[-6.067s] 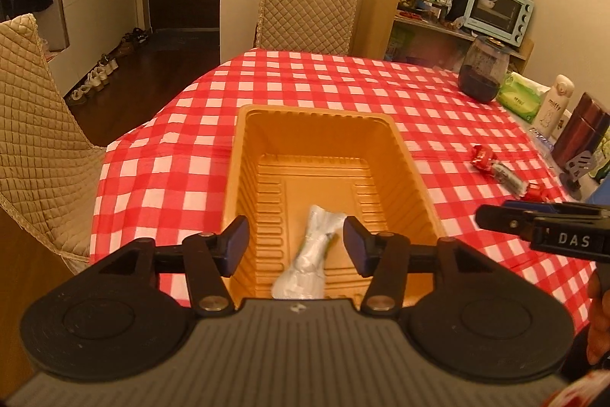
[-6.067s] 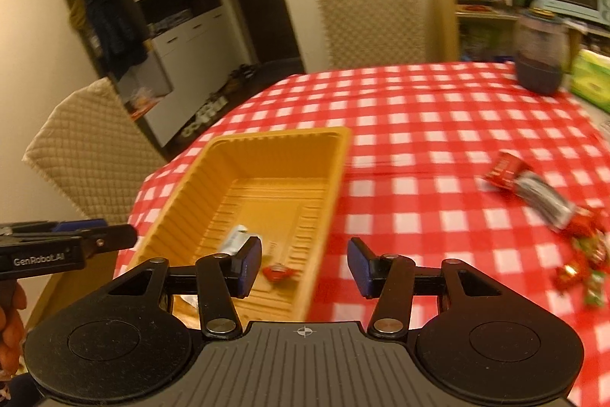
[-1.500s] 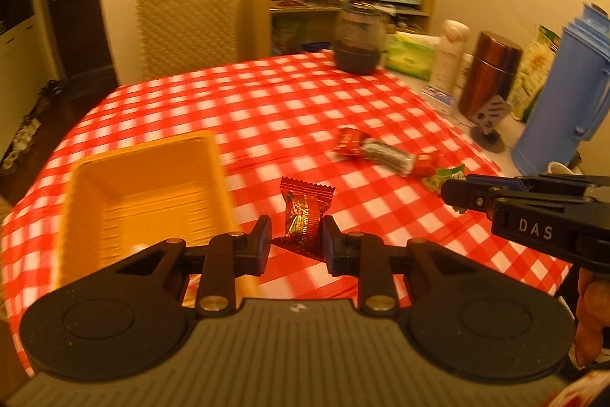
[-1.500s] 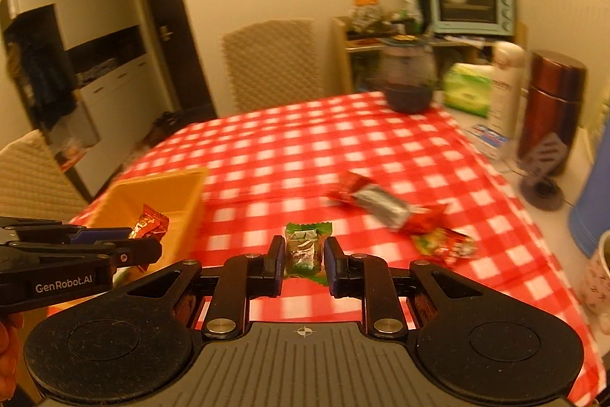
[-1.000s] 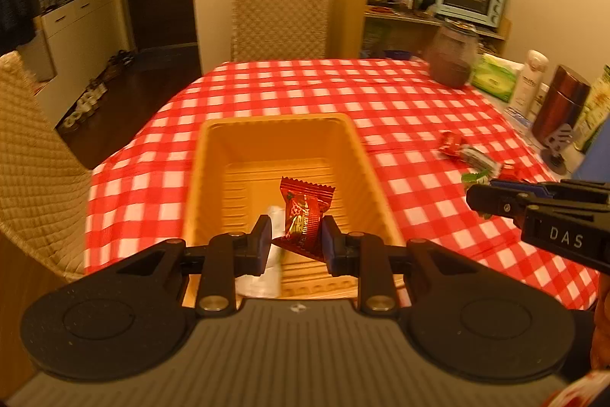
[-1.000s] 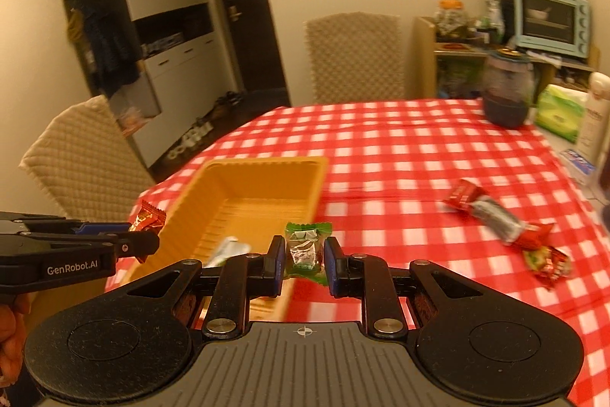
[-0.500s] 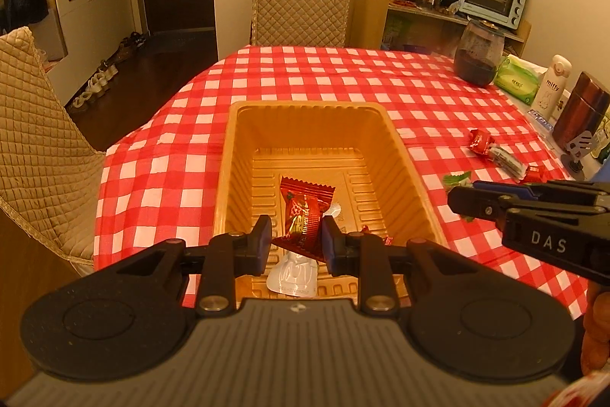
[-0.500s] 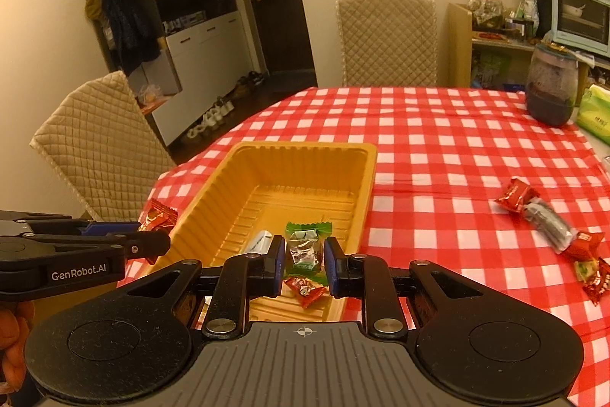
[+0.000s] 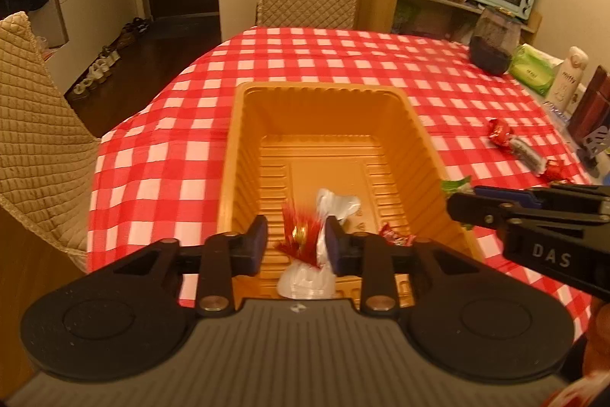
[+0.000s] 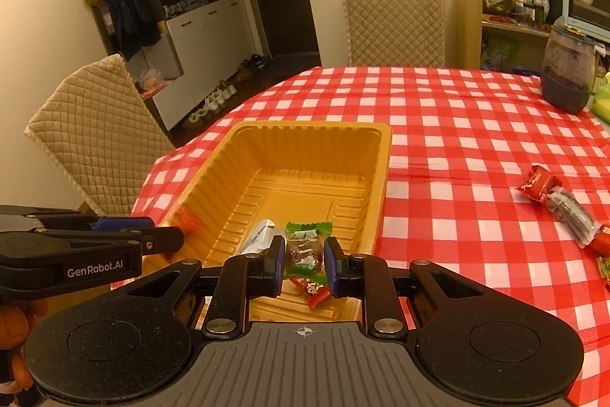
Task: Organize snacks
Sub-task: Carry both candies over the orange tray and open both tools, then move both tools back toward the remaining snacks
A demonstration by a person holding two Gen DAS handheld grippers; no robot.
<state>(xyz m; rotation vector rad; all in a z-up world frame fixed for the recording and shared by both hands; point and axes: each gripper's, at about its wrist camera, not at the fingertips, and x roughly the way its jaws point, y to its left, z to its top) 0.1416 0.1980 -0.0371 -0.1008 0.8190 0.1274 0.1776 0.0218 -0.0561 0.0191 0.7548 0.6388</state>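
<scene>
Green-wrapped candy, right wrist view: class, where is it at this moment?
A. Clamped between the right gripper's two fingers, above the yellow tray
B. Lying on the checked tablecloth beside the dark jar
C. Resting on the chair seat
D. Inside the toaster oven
A. The green-wrapped candy sits pinched between the fingers of the right gripper, which hangs over the near end of the yellow tray.
</scene>
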